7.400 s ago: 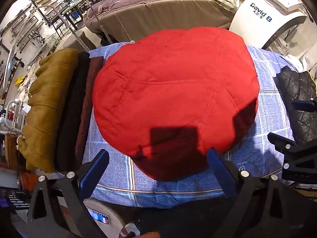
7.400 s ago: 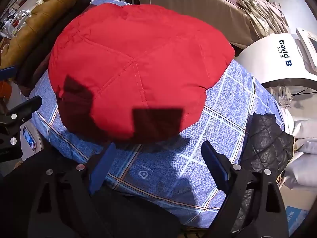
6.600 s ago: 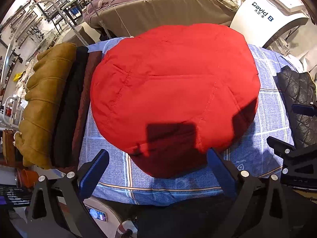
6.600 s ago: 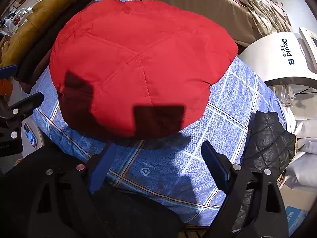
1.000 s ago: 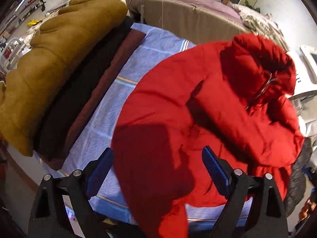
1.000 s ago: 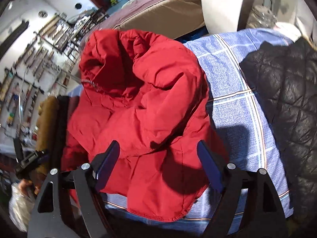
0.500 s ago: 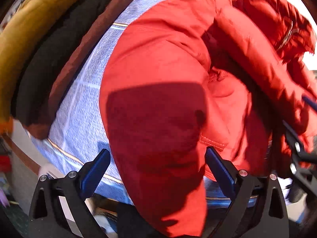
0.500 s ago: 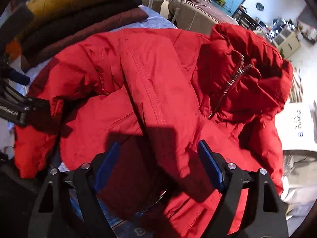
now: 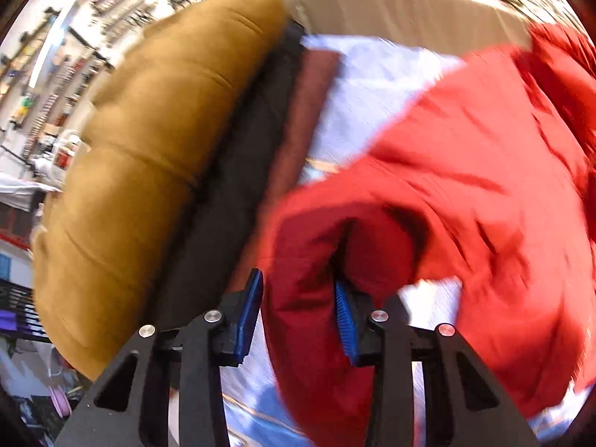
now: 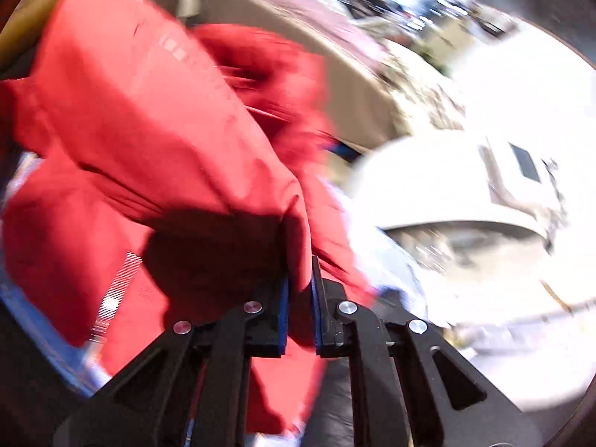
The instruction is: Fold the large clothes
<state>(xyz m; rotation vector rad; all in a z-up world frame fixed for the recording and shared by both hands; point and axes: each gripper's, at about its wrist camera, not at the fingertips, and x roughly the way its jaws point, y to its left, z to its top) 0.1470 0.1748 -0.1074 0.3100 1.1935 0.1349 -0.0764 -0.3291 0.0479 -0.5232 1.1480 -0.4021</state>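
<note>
The red padded jacket [image 9: 465, 171] lies crumpled on the blue checked cloth [image 9: 365, 85]. My left gripper [image 9: 300, 316] is closed on a thick bunch of the jacket's near edge, fabric filling the gap between the blue pads [image 9: 249, 314]. My right gripper [image 10: 298, 309] is shut on another fold of the red jacket [image 10: 149, 119], pads nearly together with cloth between them. Both views are blurred by motion.
A stack of folded clothes lies at the left: a mustard coat [image 9: 160, 156], a black garment [image 9: 238, 186] and a maroon one [image 9: 309, 119]. A tan padded bed [image 9: 409, 11] stands behind. A white machine [image 10: 465, 186] stands at the right.
Both grippers, open half a second ago, have closed on folds of the red jacket. The jacket, earlier a neat folded bundle, is opened out and bunched, and both cameras are moving fast.
</note>
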